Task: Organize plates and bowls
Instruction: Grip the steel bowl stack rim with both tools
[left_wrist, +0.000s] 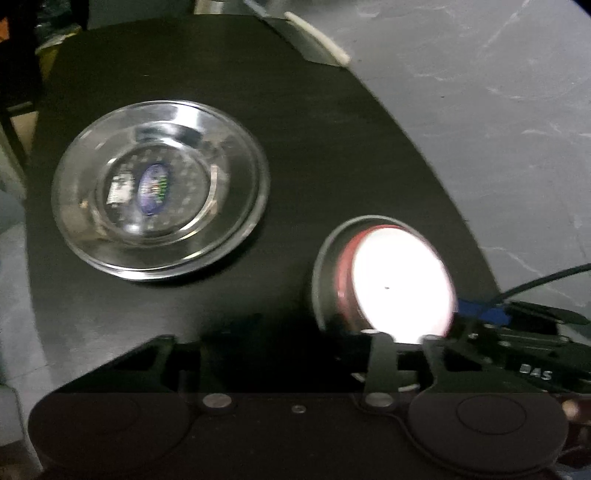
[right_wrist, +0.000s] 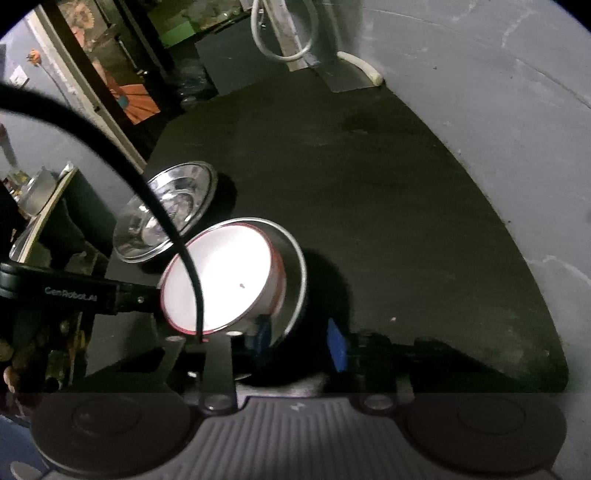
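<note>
A white bowl (left_wrist: 402, 280) with a red rim sits nested in a steel bowl (left_wrist: 325, 273), and the pair is tilted above the black table (left_wrist: 314, 147). My right gripper (right_wrist: 280, 336) is shut on their near wall, one finger over the white bowl (right_wrist: 221, 277) and the blue-padded finger (right_wrist: 338, 347) outside the steel bowl (right_wrist: 291, 280). My left gripper (left_wrist: 295, 338) is open, and its right finger (left_wrist: 380, 350) touches the bowl rim. A steel plate (left_wrist: 159, 188) lies flat at the left; in the right wrist view the steel plate (right_wrist: 173, 206) is behind the bowls.
A white tube (right_wrist: 364, 66) and a metal sheet (left_wrist: 314, 44) lie at the table's far edge. Grey marbled floor (left_wrist: 498, 110) curves round the right side. A black cable (right_wrist: 166, 221) crosses the right wrist view. More steel dishes (right_wrist: 37, 195) sit on a shelf at the left.
</note>
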